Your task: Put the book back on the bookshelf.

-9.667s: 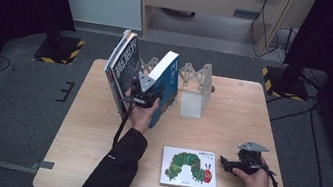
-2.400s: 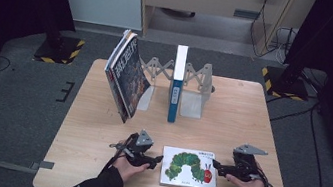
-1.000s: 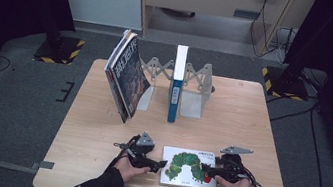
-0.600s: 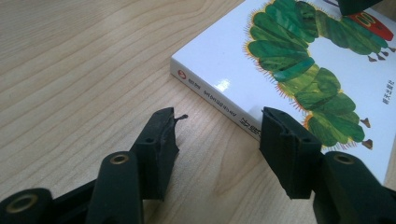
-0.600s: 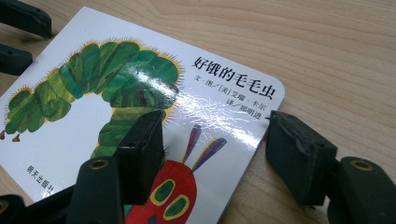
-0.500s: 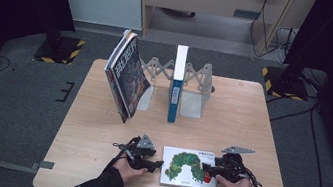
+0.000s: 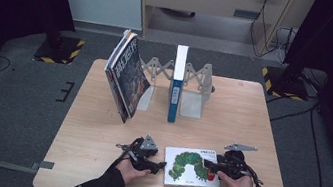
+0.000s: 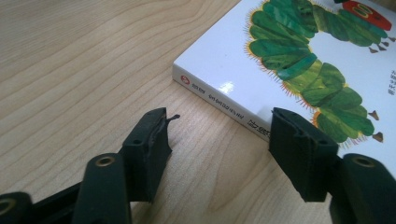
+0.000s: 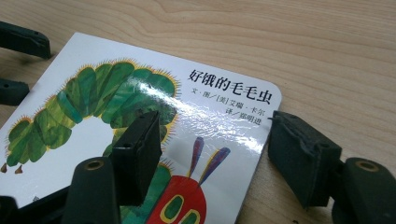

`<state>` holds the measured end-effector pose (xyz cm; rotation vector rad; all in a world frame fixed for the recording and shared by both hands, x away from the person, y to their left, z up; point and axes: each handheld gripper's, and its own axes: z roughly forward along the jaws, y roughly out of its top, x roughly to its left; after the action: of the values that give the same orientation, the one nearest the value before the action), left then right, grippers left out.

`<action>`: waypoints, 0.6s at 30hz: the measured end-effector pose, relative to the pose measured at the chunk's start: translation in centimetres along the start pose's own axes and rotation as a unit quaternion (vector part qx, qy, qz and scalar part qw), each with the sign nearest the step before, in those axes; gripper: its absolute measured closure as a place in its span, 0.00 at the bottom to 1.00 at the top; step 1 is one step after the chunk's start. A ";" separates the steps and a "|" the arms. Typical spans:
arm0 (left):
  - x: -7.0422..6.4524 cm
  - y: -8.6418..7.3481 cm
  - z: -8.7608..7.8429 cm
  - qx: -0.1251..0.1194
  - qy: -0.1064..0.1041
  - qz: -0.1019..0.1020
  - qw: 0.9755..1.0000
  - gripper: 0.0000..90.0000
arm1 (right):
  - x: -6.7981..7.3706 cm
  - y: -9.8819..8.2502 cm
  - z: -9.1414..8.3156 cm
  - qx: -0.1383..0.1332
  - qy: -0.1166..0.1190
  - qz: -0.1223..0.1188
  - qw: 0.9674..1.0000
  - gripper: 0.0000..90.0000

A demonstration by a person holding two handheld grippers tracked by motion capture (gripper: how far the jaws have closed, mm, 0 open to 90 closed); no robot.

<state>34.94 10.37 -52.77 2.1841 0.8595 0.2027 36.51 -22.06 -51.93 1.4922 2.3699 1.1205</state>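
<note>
Picture book (image 7: 191,167), white cover with green caterpillar: lies flat, cover up, at the near middle of the wooden table (image 7: 252,117), between the two grippers. Flat placement leaves only thin edges to grip, which likely explains why both tools come in low from opposite sides.

Left gripper (image 7: 159,165): held low on the tabletop just beside the book's spine edge, pointing at it. In the left gripper view its jaws stand apart, nothing between them but bare wood, one jaw close against the spine; released, not grasping.

Right gripper (image 7: 208,164): at the book's opposite edge. In the right gripper view the jaws are spread wide, one above the cover over the caterpillar's head, the other off the rounded corner on the table side; the book's edge lies in the gap, not yet pinched. Whether either jaw touches the cover cannot be told.

Expanding book rack (image 7: 196,80), grey, scissor-link back with upright dividers, at the far middle of the table. Contents: one blue-spined book (image 7: 176,87) upright in a middle slot; one dark-covered book (image 7: 126,78) leaning tilted at the rack's left end. A slot to the right of the blue-spined book appears vacant, a probable destination for the flat volume.
</note>
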 end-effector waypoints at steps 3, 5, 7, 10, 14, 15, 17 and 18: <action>0.0 -0.1 0.1 0.000 0.008 0.002 1.000 0.33 | -0.1 -0.2 0.0 0.007 0.001 0.007 1.000 0.36; 0.0 -0.1 0.1 0.001 0.013 0.010 1.000 0.29 | -0.1 -0.2 -0.1 0.007 0.004 0.012 1.000 0.38; 0.0 -0.2 0.1 0.003 0.017 0.018 1.000 0.26 | 0.0 -0.1 -0.2 0.001 0.011 0.017 1.000 0.38; 0.2 -0.3 0.2 0.000 0.019 0.020 1.000 0.22 | 0.0 -0.1 -0.4 -0.002 0.012 0.016 1.000 0.38; 0.3 -0.4 0.3 -0.006 0.020 0.022 1.000 0.18 | -0.1 0.0 -0.7 -0.011 0.021 0.023 0.999 0.38; 0.4 -0.4 0.4 -0.007 0.020 0.022 1.000 0.17 | -0.2 0.0 -0.8 -0.016 0.021 0.020 0.999 0.38; 0.4 -0.4 0.4 -0.008 0.020 0.023 1.000 0.16 | -0.1 0.1 -1.1 -0.024 0.026 0.023 0.999 0.38; 0.4 -0.4 0.4 -0.008 0.020 0.024 0.999 0.16 | -0.2 0.1 -1.2 -0.027 0.026 0.023 0.999 0.38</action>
<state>35.17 10.62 -53.40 2.1925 0.8257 0.2761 36.14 -22.76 -51.05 1.5244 2.3315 1.2381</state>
